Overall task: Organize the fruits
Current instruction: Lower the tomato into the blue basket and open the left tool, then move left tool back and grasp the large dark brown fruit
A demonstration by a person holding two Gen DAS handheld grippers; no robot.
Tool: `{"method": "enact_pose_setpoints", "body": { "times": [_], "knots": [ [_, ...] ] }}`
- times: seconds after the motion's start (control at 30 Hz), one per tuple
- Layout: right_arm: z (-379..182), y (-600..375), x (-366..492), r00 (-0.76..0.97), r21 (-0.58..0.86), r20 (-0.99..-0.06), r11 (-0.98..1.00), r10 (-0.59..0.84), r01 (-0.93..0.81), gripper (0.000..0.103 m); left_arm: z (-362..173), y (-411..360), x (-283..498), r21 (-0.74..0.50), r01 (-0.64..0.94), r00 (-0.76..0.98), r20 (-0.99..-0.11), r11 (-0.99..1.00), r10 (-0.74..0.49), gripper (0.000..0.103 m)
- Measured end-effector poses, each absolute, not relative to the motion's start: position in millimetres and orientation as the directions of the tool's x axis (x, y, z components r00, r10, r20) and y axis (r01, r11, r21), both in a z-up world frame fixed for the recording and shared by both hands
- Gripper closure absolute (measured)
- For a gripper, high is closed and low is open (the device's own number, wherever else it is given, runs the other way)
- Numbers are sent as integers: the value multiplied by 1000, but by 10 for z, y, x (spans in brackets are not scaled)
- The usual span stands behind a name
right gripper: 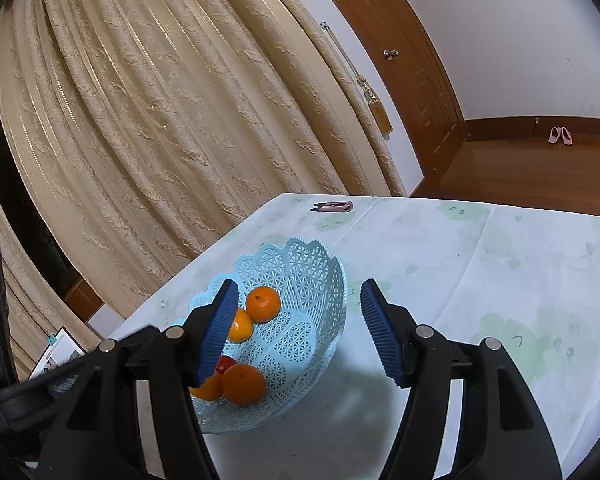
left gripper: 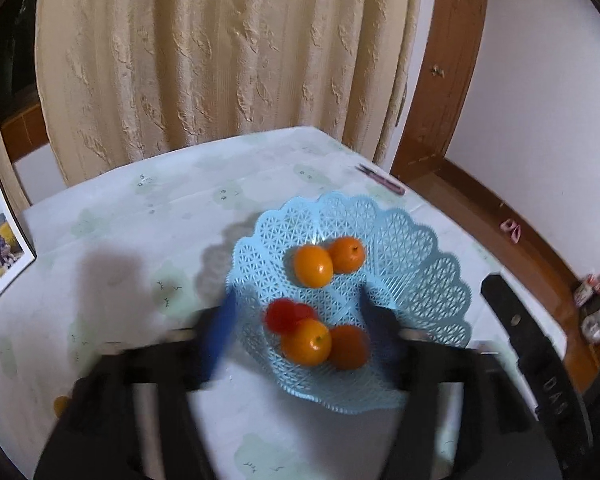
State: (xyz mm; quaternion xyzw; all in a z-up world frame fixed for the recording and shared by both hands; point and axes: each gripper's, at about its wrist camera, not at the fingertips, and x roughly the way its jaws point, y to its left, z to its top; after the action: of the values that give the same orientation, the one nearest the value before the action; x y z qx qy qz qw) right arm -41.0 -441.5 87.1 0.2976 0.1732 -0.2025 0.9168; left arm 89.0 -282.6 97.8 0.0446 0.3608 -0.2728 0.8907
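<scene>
Left wrist view: my left tongs (left gripper: 296, 332) stand apart and empty above the near half of the blue basket (left gripper: 416, 280), which sits on the worktop (left gripper: 112, 240). It holds four oranges, two at the back (left gripper: 313, 266) and two in front (left gripper: 307, 342), with a red fruit (left gripper: 286, 315) pressed against the front pair. One small orange fruit (left gripper: 61, 405) lies outside the basket at the lower left edge, half hidden by the tongs' body. I judge the chief risk to be the round fruit: a pad that clips the front pile could roll an orange over the shallow scalloped rim. The picture is blurred, so pad contact cannot be read finely. A framed photo (left gripper: 0, 248) stands at the left edge, and a small clip (left gripper: 382, 179) lies at the far corner, well apart from the basket. Right wrist view: my right tongs (right gripper: 300, 332) are likewise apart and hold nothing; the left pad overlaps the basket, the right hangs over bare worktop. Lowered here, a pad could catch the basket's light lattice wall (right gripper: 324, 300) and tip or drag it. A curtain (right gripper: 160, 120) hangs behind.
</scene>
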Motion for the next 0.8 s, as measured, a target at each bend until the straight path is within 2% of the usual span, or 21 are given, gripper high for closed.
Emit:
{"method": "enact_pose_setpoints", "body": {
  "times": [0.13, 0.3, 0.43, 0.63, 0.8],
  "knots": [
    [871, -4412, -419, 858, 476, -436, 740, -272, 476, 36, 1057, -2675, 912, -136, 493, 613, -647, 859, -454, 21],
    [885, -4392, -426, 861, 469, -423, 746, -281, 473, 33, 1102, -2447, 969, -146, 433, 646, -638, 890, -419, 18],
    [941, -4322, -463, 872, 447, -388, 767, -298, 461, 32, 1137, -2256, 954, -103, 387, 686, -632, 916, -361, 13],
    [1065, -4098, -537, 895, 367, -300, 827, -329, 427, 24, 1209, -1878, 901, -88, 315, 731, -612, 945, -301, 12],
    [1087, -3939, -478, 915, 317, -288, 873, -284, 371, 20, 1232, -1495, 887, -93, 233, 752, -615, 968, -240, 12]
  ]
}}
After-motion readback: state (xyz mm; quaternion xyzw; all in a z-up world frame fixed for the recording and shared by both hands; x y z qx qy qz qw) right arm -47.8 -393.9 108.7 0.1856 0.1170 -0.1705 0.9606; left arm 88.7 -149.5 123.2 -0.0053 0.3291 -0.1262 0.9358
